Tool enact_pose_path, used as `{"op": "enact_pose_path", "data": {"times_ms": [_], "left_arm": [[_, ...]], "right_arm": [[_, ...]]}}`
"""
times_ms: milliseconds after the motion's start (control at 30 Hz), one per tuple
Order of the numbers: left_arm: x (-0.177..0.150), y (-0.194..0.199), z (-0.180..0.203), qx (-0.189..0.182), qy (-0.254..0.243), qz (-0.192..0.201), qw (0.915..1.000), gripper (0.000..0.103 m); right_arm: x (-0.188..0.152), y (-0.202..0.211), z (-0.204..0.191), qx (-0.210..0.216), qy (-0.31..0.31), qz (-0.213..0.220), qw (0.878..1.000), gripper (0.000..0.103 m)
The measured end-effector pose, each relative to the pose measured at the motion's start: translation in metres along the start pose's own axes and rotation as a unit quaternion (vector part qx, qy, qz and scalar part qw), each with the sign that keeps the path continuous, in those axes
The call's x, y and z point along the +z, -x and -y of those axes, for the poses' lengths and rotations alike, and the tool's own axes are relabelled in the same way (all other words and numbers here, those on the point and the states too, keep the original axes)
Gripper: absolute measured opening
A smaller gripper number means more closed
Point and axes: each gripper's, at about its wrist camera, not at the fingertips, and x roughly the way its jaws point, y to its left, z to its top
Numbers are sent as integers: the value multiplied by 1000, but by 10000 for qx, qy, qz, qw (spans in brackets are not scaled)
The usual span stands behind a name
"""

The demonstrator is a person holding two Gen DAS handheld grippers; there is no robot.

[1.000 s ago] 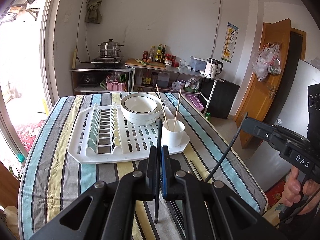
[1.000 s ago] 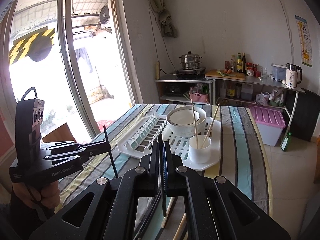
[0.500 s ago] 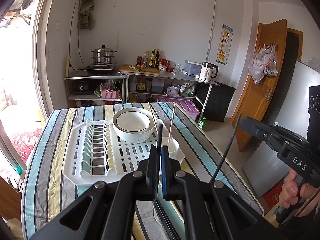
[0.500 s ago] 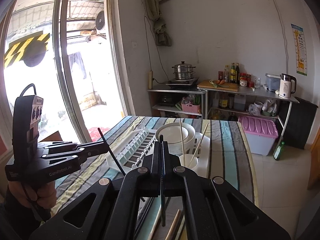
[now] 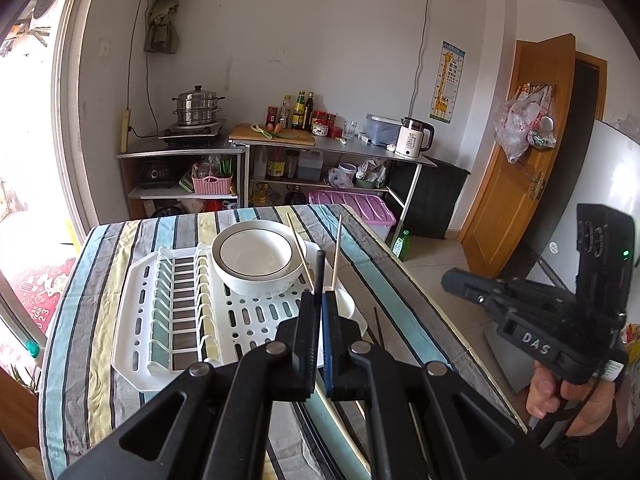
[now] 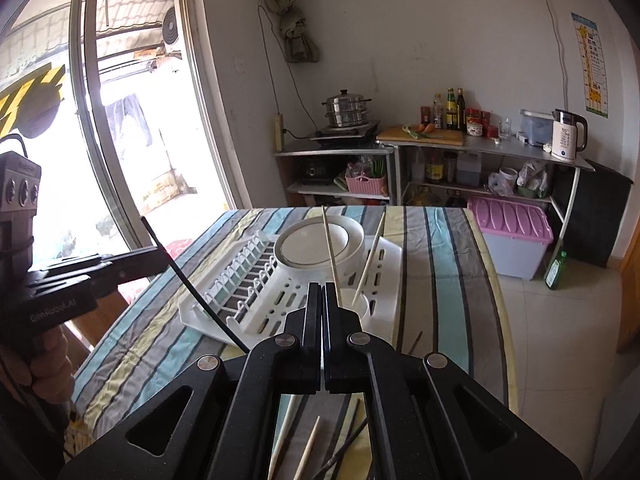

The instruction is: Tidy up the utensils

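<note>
My left gripper (image 5: 320,300) is shut on a black chopstick (image 5: 319,270) that sticks up between its fingers; the right wrist view shows it slanting from the left gripper (image 6: 160,254) as a black chopstick (image 6: 192,288). My right gripper (image 6: 322,292) is shut with nothing seen in it; it also shows in the left wrist view (image 5: 448,278). A white cup (image 5: 345,307) on the white drying rack (image 5: 168,312) holds two pale wooden chopsticks (image 5: 337,252). Loose chopsticks (image 6: 308,448) lie on the striped tablecloth below my right gripper.
A stack of white bowls (image 5: 256,256) sits on the rack behind the cup. The striped table (image 5: 100,248) ends at the right above a tiled floor. Shelves with a steamer pot (image 5: 196,110), bottles and a kettle stand at the far wall.
Both grippers have risen and pulled back from the table. The black chopstick held by my right gripper a second ago is no longer in it. My left gripper still holds its chopstick.
</note>
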Motion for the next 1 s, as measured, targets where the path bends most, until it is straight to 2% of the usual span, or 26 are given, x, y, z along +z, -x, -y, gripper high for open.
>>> {"op": "enact_pose_path", "data": {"times_ms": [67, 100, 233, 367, 700, 900, 1000], "left_arm": [[1, 0, -1, -8, 9, 0, 10000, 4], [2, 0, -1, -11, 3, 6, 10000, 4], [4, 2, 0, -63, -33, 63, 10000, 4], [4, 2, 2, -131, -82, 78, 9998, 4], [7, -7, 0, -243, -137, 53, 9996, 4], [8, -11, 1, -290, -160, 42, 9994, 4], [8, -12, 3, -315, -161, 24, 9994, 4]], "right_arm": [[-9, -21, 18, -38, -252, -318, 9992, 15], [-14, -32, 29, -58, -390, -463, 9982, 17], [-34, -75, 61, -366, -848, -1116, 9895, 17], [-47, -106, 78, -568, -1071, -1562, 9803, 17], [-52, -147, 88, -1062, -1058, -2021, 9678, 15], [-46, -156, 82, -1346, -712, -2103, 9657, 8], [-44, -158, 83, -1314, -723, -2096, 9662, 7]]}}
